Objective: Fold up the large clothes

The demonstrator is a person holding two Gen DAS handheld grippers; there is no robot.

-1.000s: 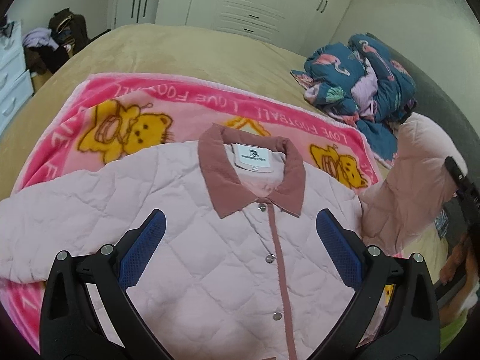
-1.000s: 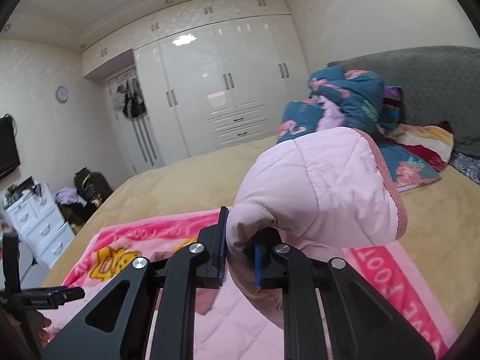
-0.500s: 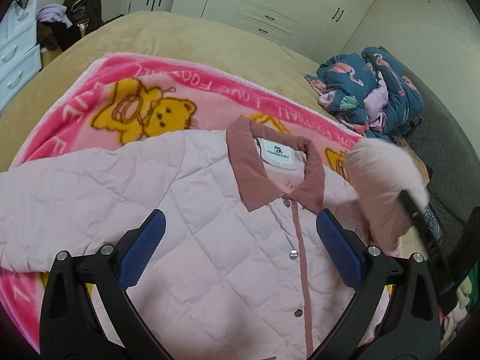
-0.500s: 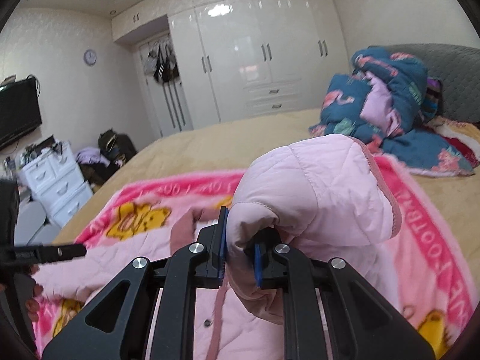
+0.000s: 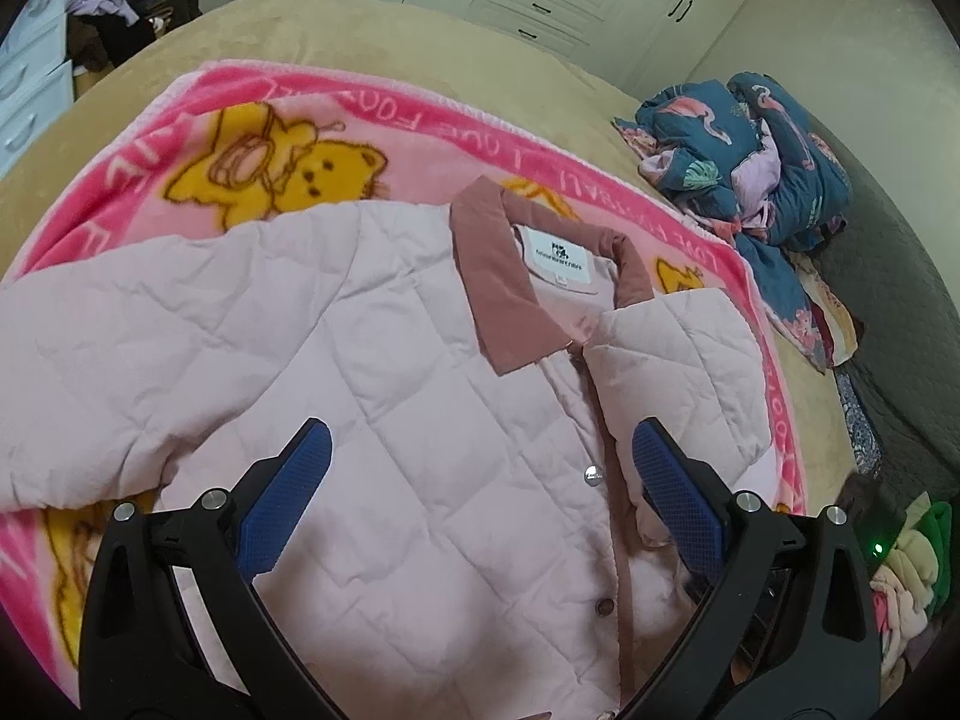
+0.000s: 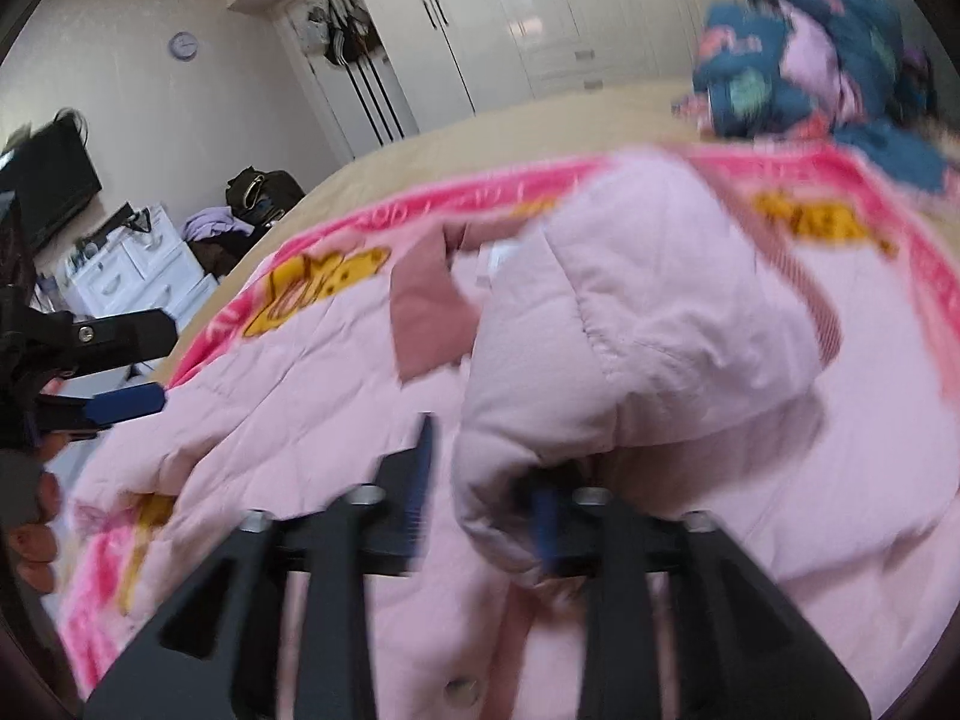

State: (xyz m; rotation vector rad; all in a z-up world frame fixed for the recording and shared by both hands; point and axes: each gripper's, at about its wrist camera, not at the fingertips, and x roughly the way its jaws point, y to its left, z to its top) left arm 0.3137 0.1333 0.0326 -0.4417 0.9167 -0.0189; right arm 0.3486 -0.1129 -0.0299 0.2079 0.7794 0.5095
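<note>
One quilted pink jacket lies buttoned on our pink bear blanket, sleeve folded across its front toward 3 o'clock. Bed, white wardrobes at 12. Our left gripper hovers spread wide; our right gripper has just been opening, the sleeve loose between its jaws.
</note>
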